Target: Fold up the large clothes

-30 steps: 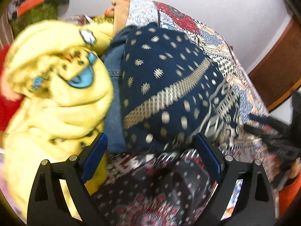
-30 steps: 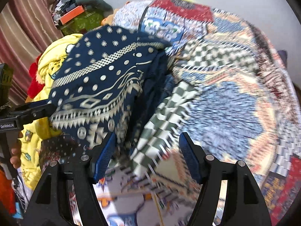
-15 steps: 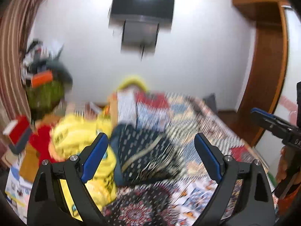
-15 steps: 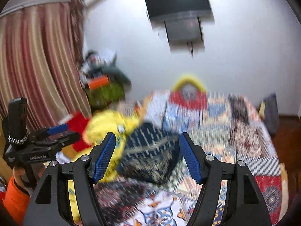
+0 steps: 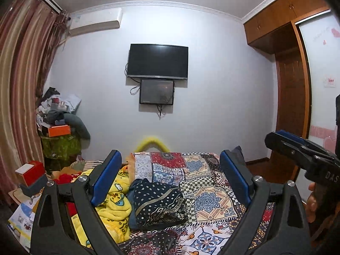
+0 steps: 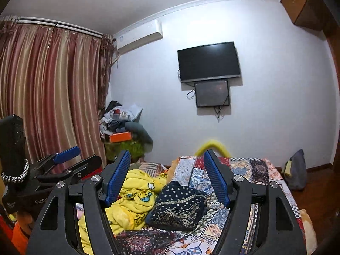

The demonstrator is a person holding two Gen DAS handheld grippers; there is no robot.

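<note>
Your left hand-held gripper [image 5: 170, 180] and right hand-held gripper [image 6: 167, 180] stand spread and empty, the right's jaws just having opened further. The folded navy garment [image 5: 158, 204] lies on the bed [image 5: 212, 199] well beyond both, beside the yellow blanket [image 6: 131, 204].

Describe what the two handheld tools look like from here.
Both the left tool and right tool have black angular frames with triangular cut-outs, silver bolts and ribbed blue pads. White lettering marks the handles. An orange sleeve shows beneath the left one.

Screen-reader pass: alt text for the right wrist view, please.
The right gripper points level over a bed, fingers apart and empty; its jaws have just been opening. Below lie a folded navy patterned garment and a crumpled yellow blanket on a patchwork bedspread. The left gripper shows at left.
</note>
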